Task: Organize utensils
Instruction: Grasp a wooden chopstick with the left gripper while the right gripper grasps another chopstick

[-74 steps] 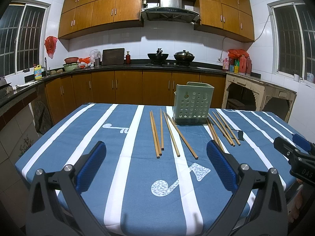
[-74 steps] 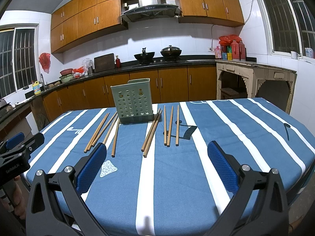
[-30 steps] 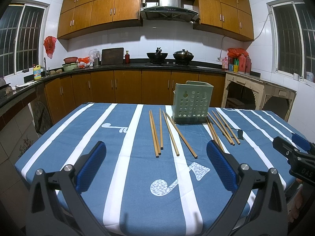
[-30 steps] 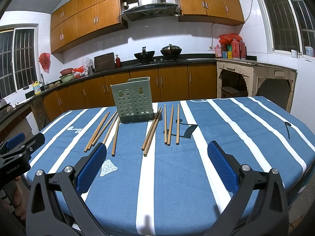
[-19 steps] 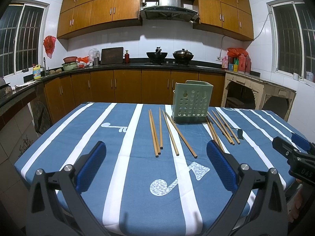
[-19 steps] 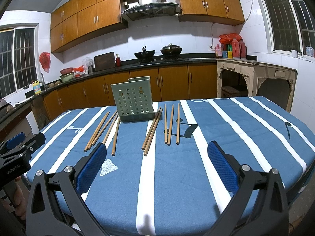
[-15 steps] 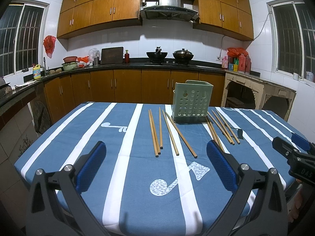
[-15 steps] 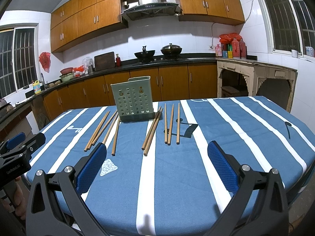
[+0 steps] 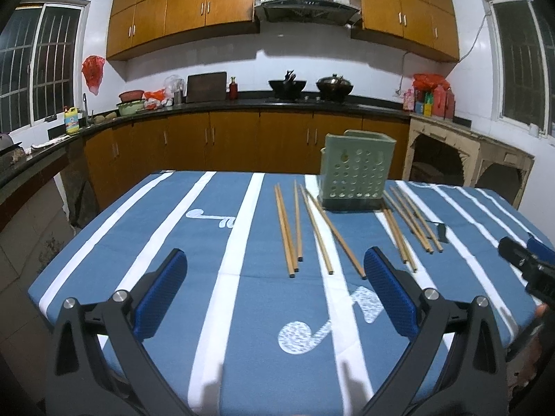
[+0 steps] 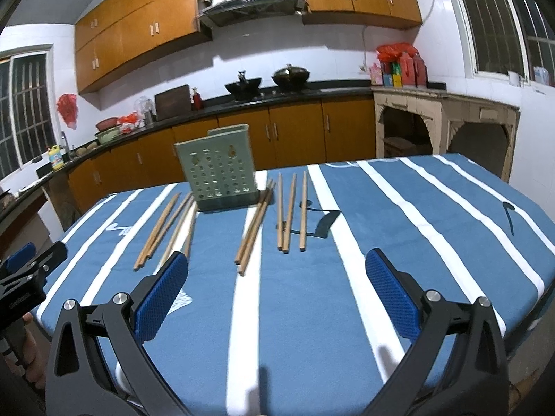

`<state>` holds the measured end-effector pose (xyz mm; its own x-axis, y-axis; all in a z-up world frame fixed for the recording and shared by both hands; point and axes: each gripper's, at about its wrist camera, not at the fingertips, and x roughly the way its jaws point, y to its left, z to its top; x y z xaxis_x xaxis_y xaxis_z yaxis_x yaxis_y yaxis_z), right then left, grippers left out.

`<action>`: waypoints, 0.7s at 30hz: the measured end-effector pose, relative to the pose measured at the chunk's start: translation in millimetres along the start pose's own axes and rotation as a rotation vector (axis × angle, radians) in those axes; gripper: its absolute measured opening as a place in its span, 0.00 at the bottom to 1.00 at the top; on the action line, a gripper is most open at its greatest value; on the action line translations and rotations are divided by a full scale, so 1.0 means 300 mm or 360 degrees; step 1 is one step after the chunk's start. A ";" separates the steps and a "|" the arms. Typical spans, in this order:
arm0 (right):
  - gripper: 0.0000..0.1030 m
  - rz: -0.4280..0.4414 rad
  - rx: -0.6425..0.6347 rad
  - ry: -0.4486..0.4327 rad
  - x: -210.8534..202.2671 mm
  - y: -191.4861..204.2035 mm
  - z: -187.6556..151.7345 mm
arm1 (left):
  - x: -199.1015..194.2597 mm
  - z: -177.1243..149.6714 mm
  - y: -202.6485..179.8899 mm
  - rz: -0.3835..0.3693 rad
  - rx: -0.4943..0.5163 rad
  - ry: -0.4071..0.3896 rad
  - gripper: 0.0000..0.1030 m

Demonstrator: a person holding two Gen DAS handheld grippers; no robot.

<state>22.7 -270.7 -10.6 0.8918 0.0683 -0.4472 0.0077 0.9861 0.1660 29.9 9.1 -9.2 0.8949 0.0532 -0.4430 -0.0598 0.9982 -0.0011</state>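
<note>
Wok [image 9: 287,85]; lidded pot [image 9: 334,83]; cutting board [image 9: 206,86]

Bright overhead indoor light, soft shadows, strong fisheye bending, dark vignetted corners.

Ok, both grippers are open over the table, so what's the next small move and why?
Probably ease the right gripper forward and down onto the nearest chopsticks. Both grippers are open and hold nothing, every chopstick lies flat on the cloth, and nothing shows above the holder's rim.
</note>
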 end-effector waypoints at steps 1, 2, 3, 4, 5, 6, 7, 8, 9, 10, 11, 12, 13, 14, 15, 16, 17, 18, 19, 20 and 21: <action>0.98 -0.0003 0.0015 0.0030 0.039 -0.014 0.009 | 0.011 0.003 0.004 0.0000 -0.0003 0.0015 0.96; 0.98 -0.0002 0.0035 0.0059 0.061 -0.028 0.024 | 0.039 0.011 0.013 -0.0003 -0.0011 0.0053 0.96; 0.98 -0.0013 0.0057 0.0097 0.088 -0.041 0.038 | 0.068 0.021 0.023 -0.0005 -0.0021 0.0094 0.96; 0.98 -0.0020 0.0071 0.0127 0.110 -0.050 0.050 | 0.084 0.029 0.032 -0.0008 -0.0027 0.0126 0.96; 0.98 -0.0025 0.0085 0.0164 0.140 -0.060 0.064 | 0.123 0.041 0.044 -0.0009 -0.0037 0.0182 0.96; 0.97 -0.0038 0.0103 0.0218 0.176 -0.070 0.077 | 0.159 0.050 0.053 -0.0012 -0.0047 0.0227 0.96; 0.94 -0.0047 0.0114 0.0255 0.202 -0.078 0.086 | 0.193 0.059 0.067 -0.0014 -0.0063 0.0271 0.96; 0.90 -0.0055 0.0129 0.0301 0.234 -0.087 0.096 | 0.229 0.069 0.079 -0.0014 -0.0081 0.0315 0.96; 0.88 -0.0055 0.0160 0.0351 0.271 -0.100 0.105 | 0.263 0.079 0.091 -0.0012 -0.0098 0.0351 0.96; 0.81 -0.0061 0.0186 0.0382 0.301 -0.111 0.110 | 0.293 0.082 0.099 -0.0007 -0.0108 0.0373 0.94; 0.74 -0.0078 0.0211 0.0423 0.333 -0.121 0.115 | 0.333 0.088 0.107 -0.0011 -0.0116 0.0406 0.88; 0.70 -0.0088 0.0225 0.0452 0.363 -0.131 0.119 | 0.357 0.091 0.111 -0.0013 -0.0114 0.0428 0.84; 0.63 -0.0093 0.0248 0.0495 0.402 -0.139 0.122 | 0.384 0.091 0.115 -0.0008 -0.0105 0.0459 0.78; 0.57 -0.0089 0.0264 0.0520 0.430 -0.146 0.126 | 0.408 0.092 0.114 -0.0012 -0.0098 0.0480 0.71; 0.54 -0.0087 0.0284 0.0555 0.462 -0.151 0.126 | 0.425 0.092 0.113 -0.0023 -0.0090 0.0501 0.68; 0.49 -0.0077 0.0298 0.0578 0.486 -0.151 0.133 | 0.443 0.093 0.112 -0.0034 -0.0079 0.0525 0.64; 0.46 -0.0068 0.0305 0.0594 0.508 -0.151 0.138 | 0.466 0.093 0.106 -0.0045 -0.0064 0.0547 0.63; 0.46 -0.0066 0.0303 0.0602 0.524 -0.148 0.139 | 0.479 0.091 0.104 -0.0054 -0.0051 0.0560 0.62; 0.43 -0.0071 0.0286 0.0609 0.542 -0.140 0.141 | 0.492 0.090 0.101 -0.0060 -0.0040 0.0577 0.60; 0.39 -0.0073 0.0267 0.0618 0.559 -0.131 0.140 | 0.503 0.090 0.100 -0.0068 -0.0038 0.0588 0.57; 0.38 -0.0073 0.0256 0.0633 0.573 -0.123 0.139 | 0.516 0.093 0.098 -0.0081 -0.0039 0.0605 0.56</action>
<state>194.4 -301.6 -57.0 0.6452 0.1088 -0.7562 0.1422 0.9554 0.2588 178.9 47.3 -52.8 0.6694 -0.0150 -0.7427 -0.0342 0.9981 -0.0510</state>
